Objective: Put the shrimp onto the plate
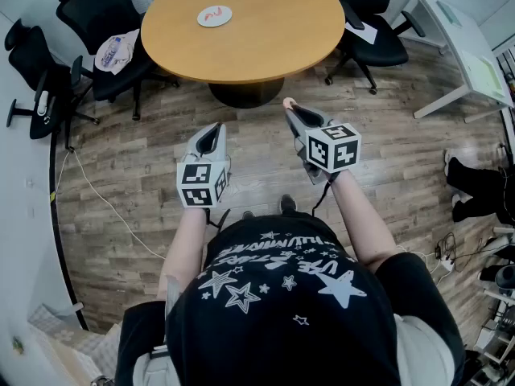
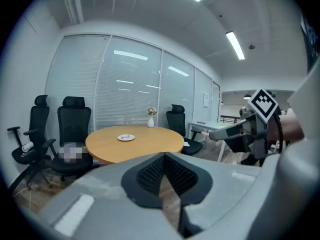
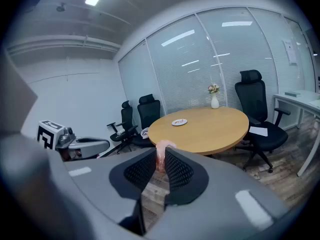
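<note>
A white plate (image 1: 214, 16) with something red on it lies on the far left part of the round wooden table (image 1: 265, 30). It also shows as a small plate (image 2: 126, 137) in the left gripper view and a small plate (image 3: 179, 122) in the right gripper view. My right gripper (image 1: 291, 111) is held over the floor short of the table, shut on a pink shrimp (image 1: 288, 102). The shrimp (image 3: 162, 153) pokes up between the dark pads. My left gripper (image 1: 212, 131) hovers beside it, shut and empty, pads (image 2: 150, 174) meeting at the tips.
Black office chairs (image 1: 96, 22) ring the table, one holding a bag of papers (image 1: 117, 52). A vase of flowers (image 3: 214, 100) stands at the table's far edge. A white desk (image 1: 467, 47) is at the right. Cables (image 1: 105, 207) cross the wooden floor.
</note>
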`<state>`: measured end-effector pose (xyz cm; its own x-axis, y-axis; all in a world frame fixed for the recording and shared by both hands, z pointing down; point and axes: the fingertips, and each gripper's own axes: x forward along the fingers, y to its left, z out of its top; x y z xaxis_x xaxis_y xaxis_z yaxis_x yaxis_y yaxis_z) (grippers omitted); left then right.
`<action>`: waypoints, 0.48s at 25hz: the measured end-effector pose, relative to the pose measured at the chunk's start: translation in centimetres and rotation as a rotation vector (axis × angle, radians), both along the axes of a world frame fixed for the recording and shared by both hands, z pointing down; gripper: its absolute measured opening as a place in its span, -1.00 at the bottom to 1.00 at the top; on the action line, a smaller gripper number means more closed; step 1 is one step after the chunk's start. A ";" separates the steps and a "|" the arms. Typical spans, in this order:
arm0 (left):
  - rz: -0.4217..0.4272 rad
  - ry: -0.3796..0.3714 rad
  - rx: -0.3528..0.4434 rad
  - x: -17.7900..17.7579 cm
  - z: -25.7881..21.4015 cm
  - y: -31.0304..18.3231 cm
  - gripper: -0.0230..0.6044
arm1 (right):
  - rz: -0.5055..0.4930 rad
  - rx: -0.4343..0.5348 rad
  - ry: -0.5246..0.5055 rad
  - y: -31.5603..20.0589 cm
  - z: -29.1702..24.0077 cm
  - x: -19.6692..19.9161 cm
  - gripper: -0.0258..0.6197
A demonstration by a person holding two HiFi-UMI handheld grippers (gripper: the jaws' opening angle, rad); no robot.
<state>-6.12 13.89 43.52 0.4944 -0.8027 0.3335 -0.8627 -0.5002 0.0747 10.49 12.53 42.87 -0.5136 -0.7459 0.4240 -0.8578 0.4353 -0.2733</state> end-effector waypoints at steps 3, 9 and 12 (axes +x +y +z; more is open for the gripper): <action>0.000 0.007 0.001 0.0 -0.1 0.0 -0.92 | -0.001 0.002 0.003 0.1 -0.1 -0.1 -0.75; 0.003 0.013 -0.006 -0.4 0.2 0.0 -0.92 | -0.001 0.000 0.012 -0.2 -0.1 -0.6 -0.75; 0.004 0.016 -0.011 -0.9 0.4 0.1 -0.92 | -0.003 -0.004 0.018 0.0 0.1 -1.0 -0.75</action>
<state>-7.00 13.98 43.96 0.5033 -0.7969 0.3342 -0.8591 -0.5031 0.0943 9.49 12.51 42.95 -0.5080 -0.7428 0.4360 -0.8613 0.4365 -0.2599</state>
